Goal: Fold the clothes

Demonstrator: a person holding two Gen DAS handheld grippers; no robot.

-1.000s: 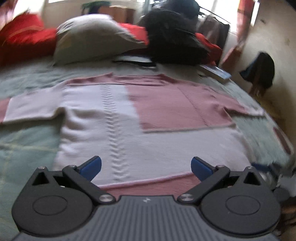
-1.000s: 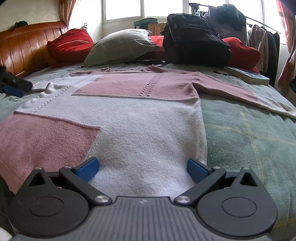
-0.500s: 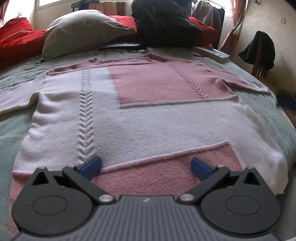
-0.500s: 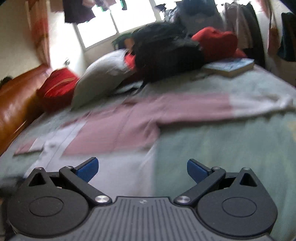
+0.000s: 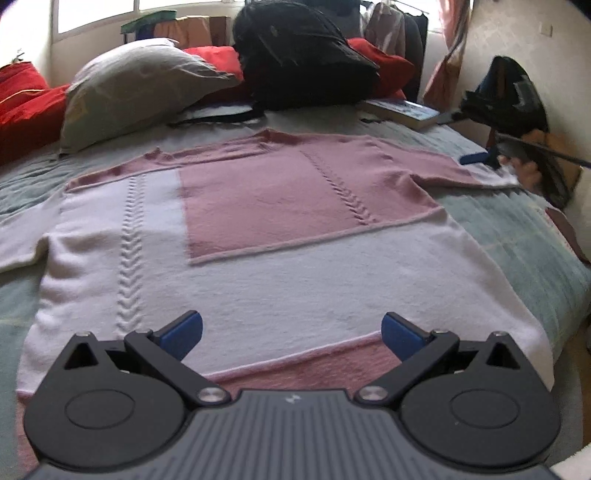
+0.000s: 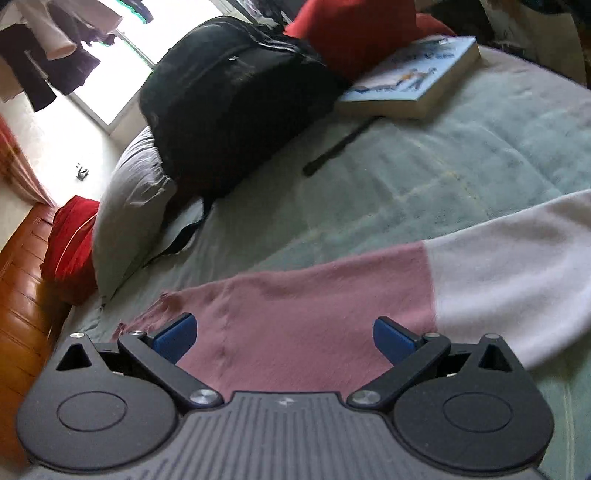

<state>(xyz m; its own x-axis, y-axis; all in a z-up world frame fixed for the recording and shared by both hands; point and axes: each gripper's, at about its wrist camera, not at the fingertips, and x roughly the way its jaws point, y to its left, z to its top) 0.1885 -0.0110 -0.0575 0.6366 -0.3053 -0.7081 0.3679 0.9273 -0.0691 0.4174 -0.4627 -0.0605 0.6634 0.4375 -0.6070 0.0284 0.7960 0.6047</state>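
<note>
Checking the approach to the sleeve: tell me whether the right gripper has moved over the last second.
Yes. The right gripper left the hem of the pink-and-white knitted sweater and swung right, up along its sleeve toward the blue paperback book, which looms closer.

A pink-and-white colour-blocked knitted sweater (image 5: 280, 229) with cable stripes is laid on a pale green checked bedspread (image 6: 424, 177).

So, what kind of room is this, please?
Most likely a bedroom. The sweater lies on a bed with a green cover and a grey pillow, and clothes hang on a rack by the window.
</note>
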